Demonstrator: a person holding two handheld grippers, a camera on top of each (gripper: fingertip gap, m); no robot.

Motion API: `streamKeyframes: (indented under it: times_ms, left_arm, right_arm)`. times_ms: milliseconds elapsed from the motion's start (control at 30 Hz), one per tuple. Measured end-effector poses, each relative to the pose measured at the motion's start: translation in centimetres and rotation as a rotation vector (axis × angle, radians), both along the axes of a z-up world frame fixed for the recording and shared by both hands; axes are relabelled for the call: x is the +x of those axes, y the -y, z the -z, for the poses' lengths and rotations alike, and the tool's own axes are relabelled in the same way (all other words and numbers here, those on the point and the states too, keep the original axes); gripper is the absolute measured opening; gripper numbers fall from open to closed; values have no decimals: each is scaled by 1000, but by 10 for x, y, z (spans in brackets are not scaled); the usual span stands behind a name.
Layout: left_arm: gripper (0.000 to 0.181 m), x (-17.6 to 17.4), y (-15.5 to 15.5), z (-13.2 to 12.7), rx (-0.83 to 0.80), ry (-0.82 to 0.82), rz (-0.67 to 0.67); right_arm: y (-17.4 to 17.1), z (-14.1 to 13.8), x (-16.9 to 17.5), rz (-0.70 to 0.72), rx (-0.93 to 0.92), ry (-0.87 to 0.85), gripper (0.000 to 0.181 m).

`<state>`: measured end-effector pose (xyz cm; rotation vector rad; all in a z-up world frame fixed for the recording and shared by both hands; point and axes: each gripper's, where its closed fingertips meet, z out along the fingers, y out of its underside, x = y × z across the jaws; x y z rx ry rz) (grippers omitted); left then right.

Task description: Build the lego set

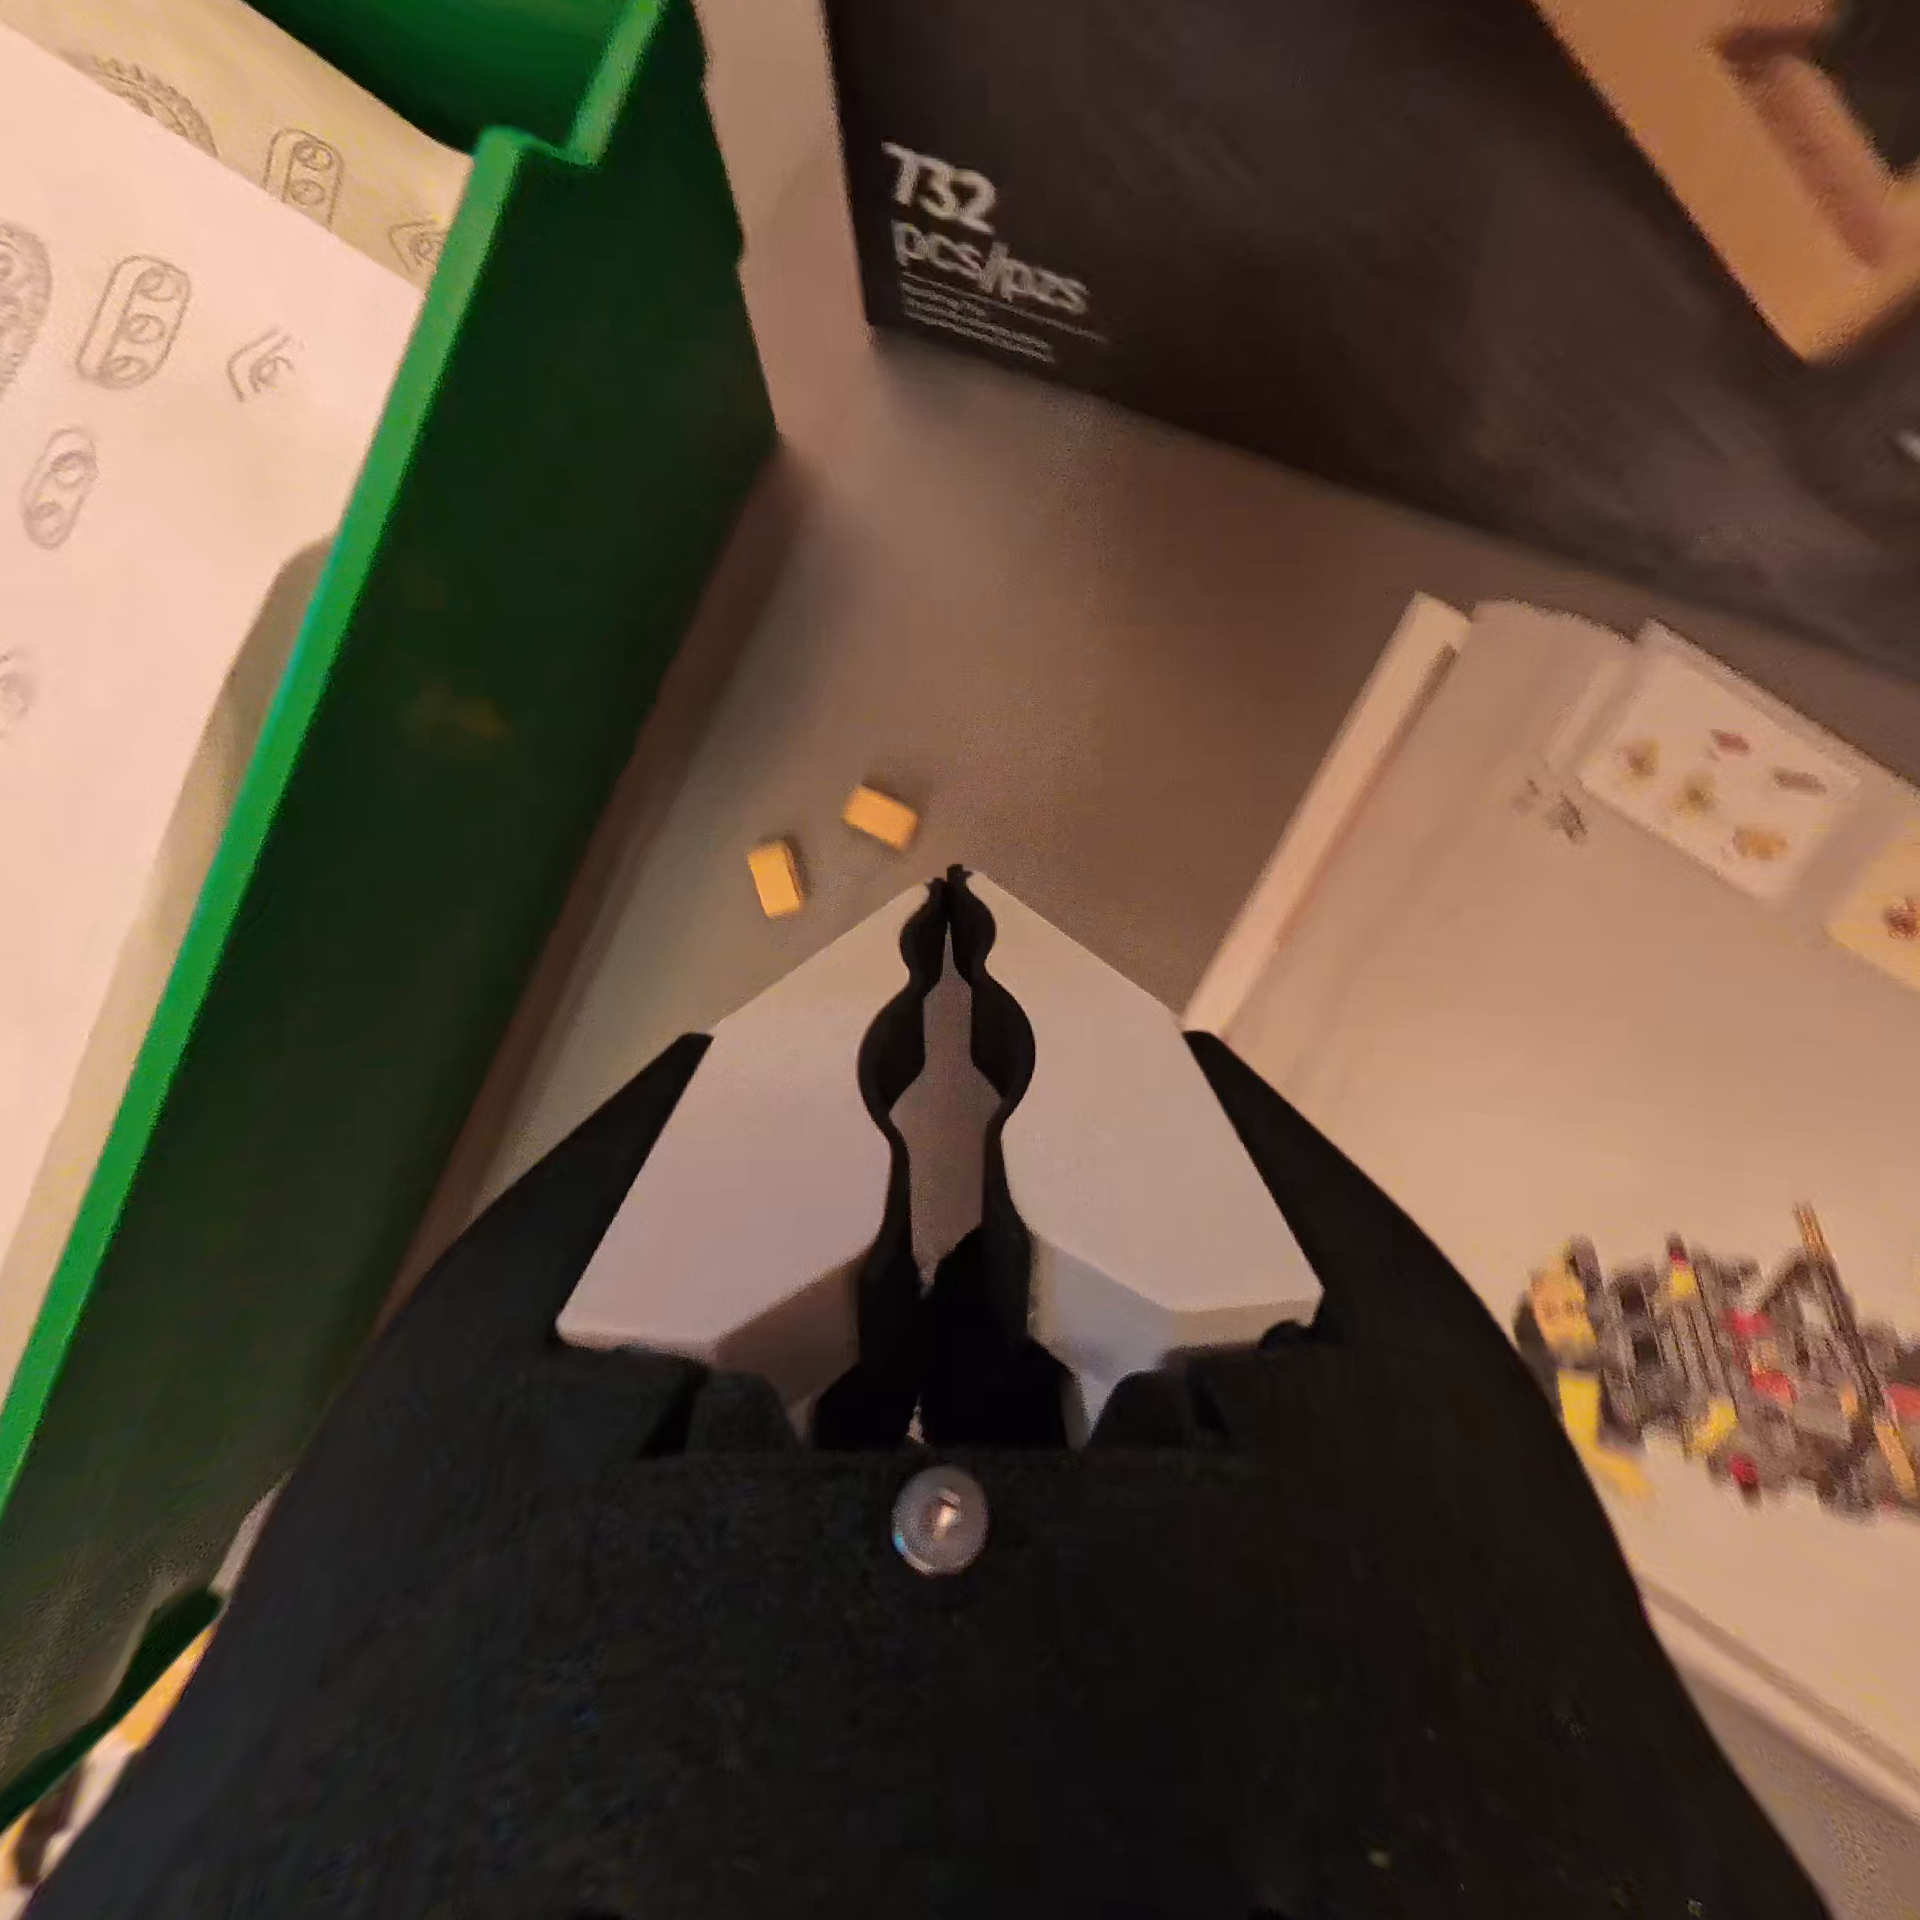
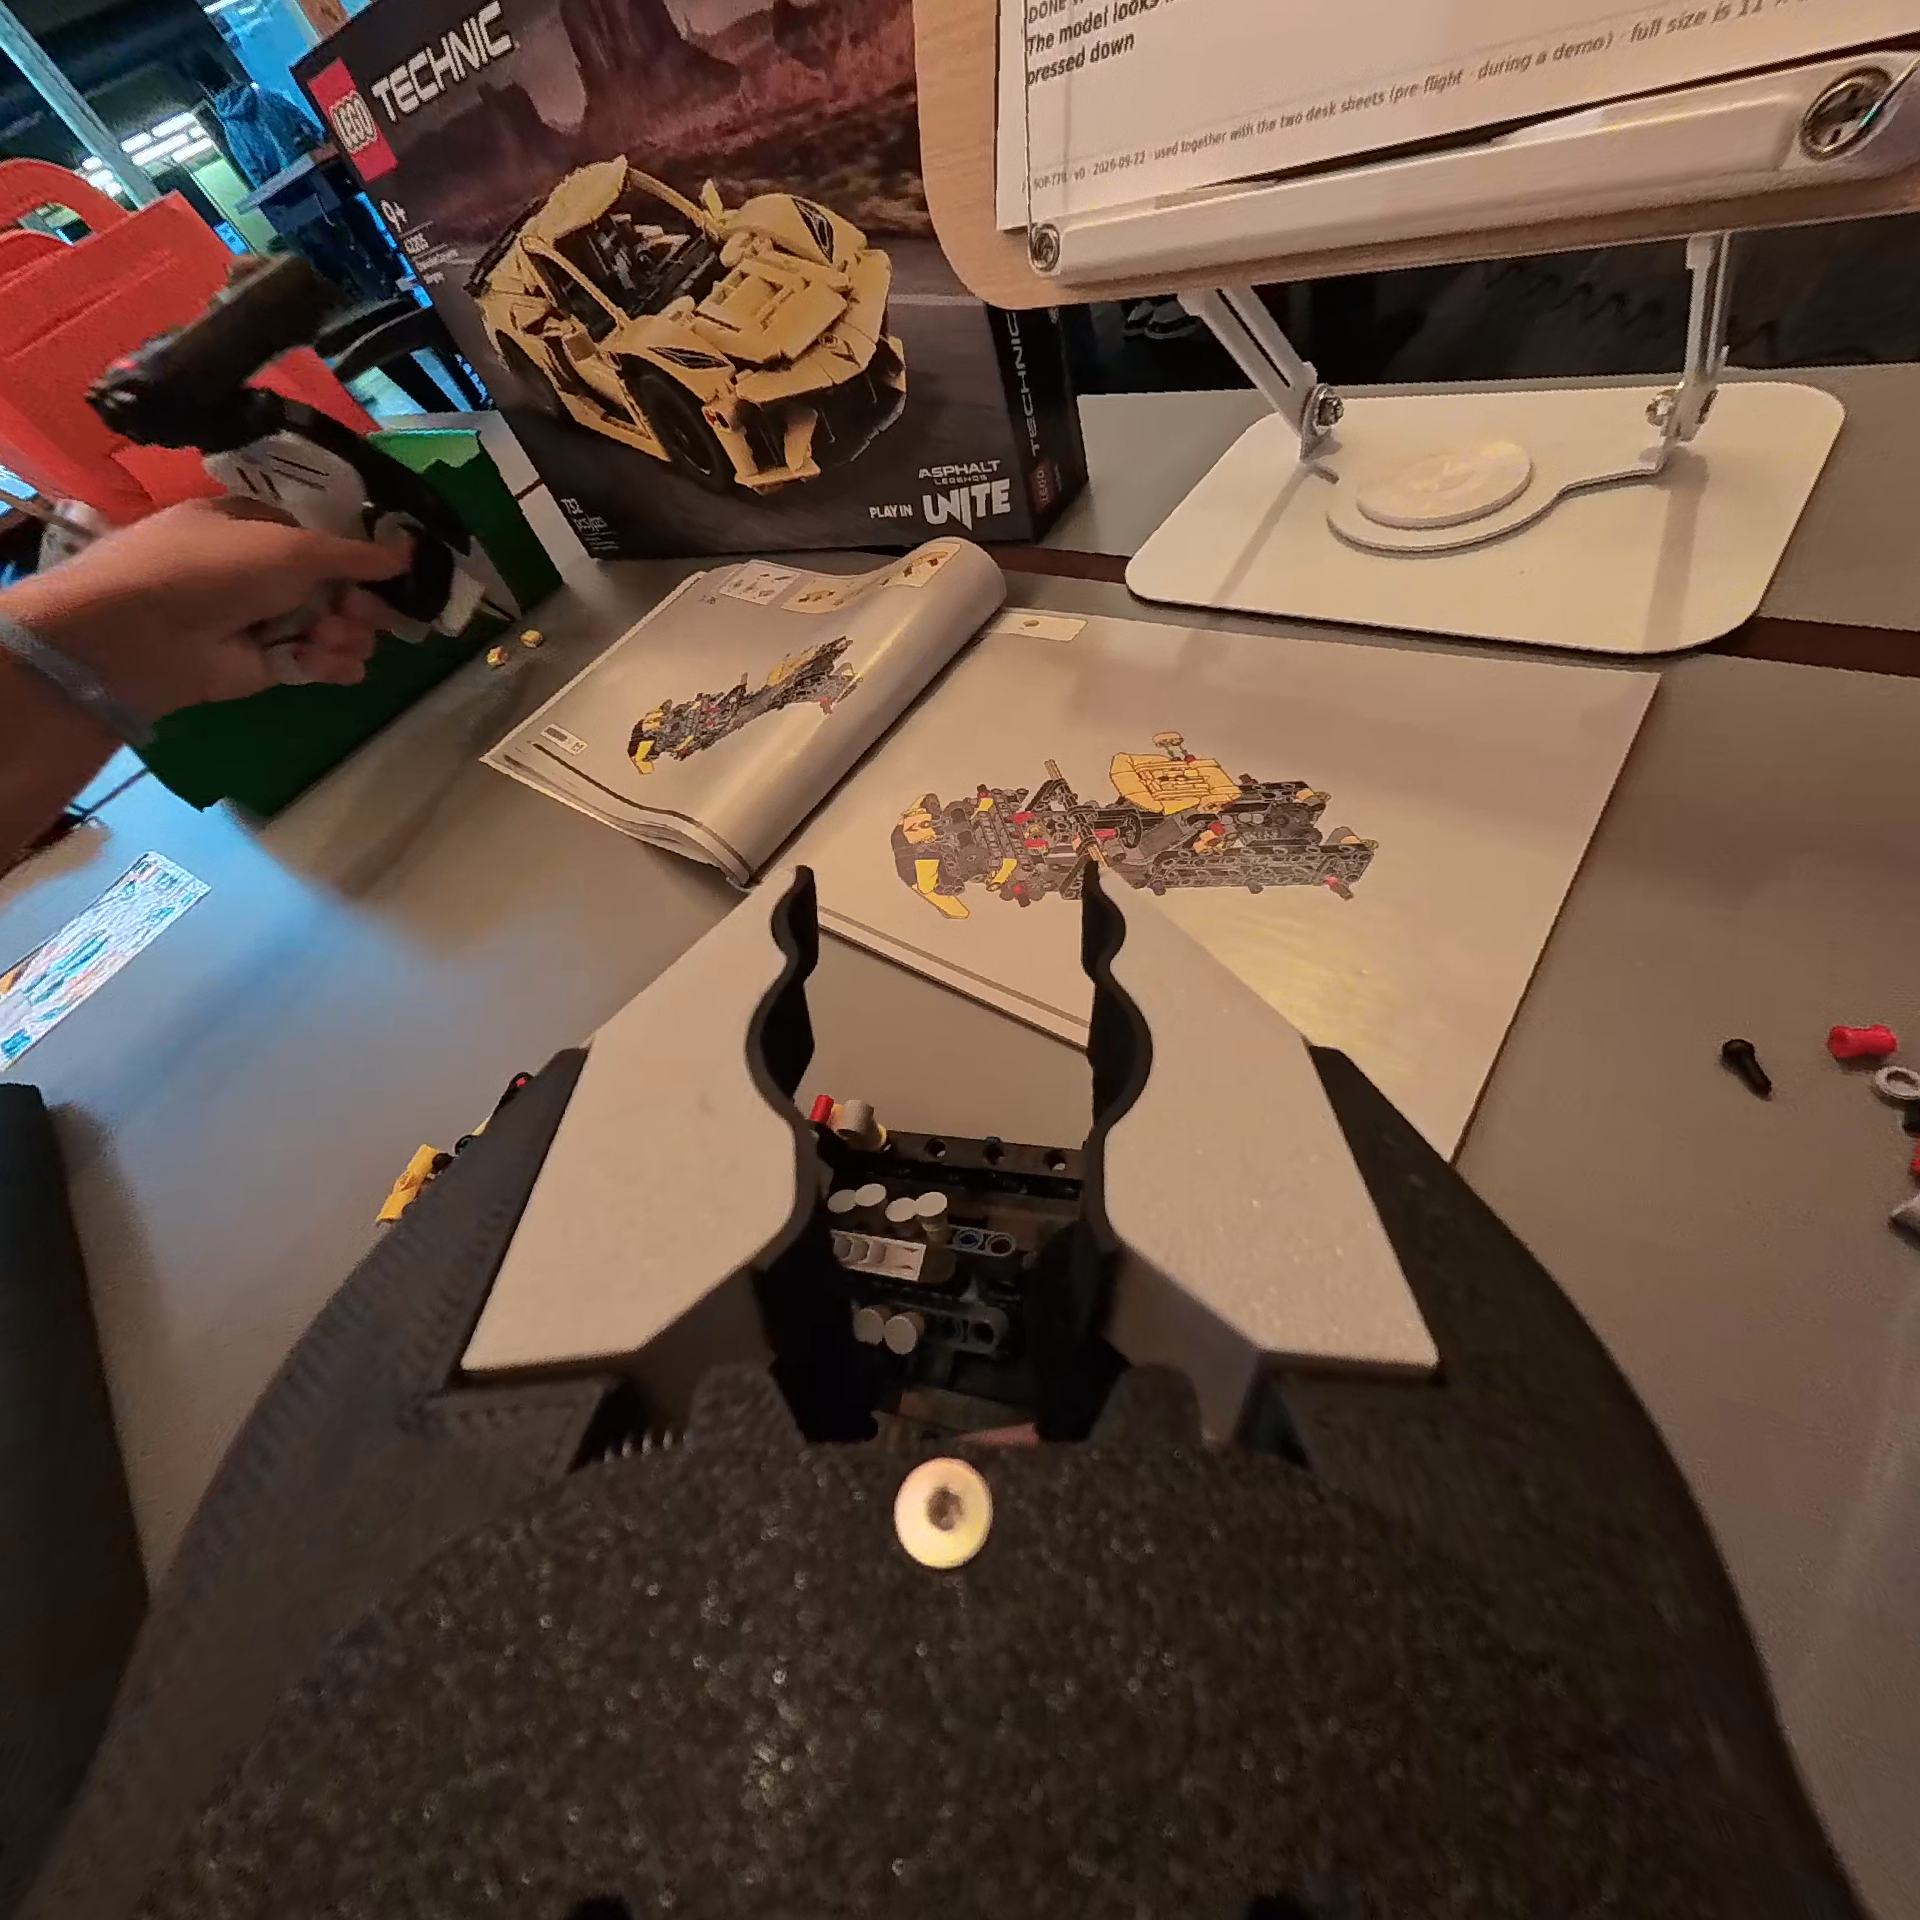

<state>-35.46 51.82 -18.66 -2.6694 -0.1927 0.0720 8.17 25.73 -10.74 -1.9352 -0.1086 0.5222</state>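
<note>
Grey tabletop (image 2: 312, 987) w/ dark seam; white doc stand (image 2: 1455, 520) at back; dim warm light.

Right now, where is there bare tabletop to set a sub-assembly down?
Free: the grey table strip between the open instruction booklet and the sticker sheet. Crowded: beside the green cardboard box, where two small yellow bricks lie, and the right edge with loose red and black pins.
</note>
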Motion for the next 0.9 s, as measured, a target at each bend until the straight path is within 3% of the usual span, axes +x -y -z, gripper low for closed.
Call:
streamKeyframes:
  times_ms: [100, 200, 333, 433, 533, 667, 900]
  left_arm:
    - [0, 39, 34, -26, 36, 60, 199]
    - [0, 44, 67, -37, 56, -53, 324]
    - [10, 42, 41, -52, 151, -95, 490]
    - [37, 27, 22, -39, 10, -176, 660]
    - [42, 3, 11, -17, -190, -274, 661]
    - [41, -14, 0, 1, -310, -359, 592]
    - [38, -15, -5, 23, -371, -202, 492]
  right_arm:
    - [0, 1, -2, -5, -4, 14, 50]
    - [-1, 4, -3, -7, -11, 27, 50]
    - [-1, 5, -5, -9, -12, 37, 49]
    - [-1, 7, -6, -11, -19, 39, 49]
    - [-1, 8, -7, -16, -23, 33, 49]
    - [-1, 10, -6, -17, -33, 38, 49]
    - [0, 9, -10, -31, -29, 36, 49]
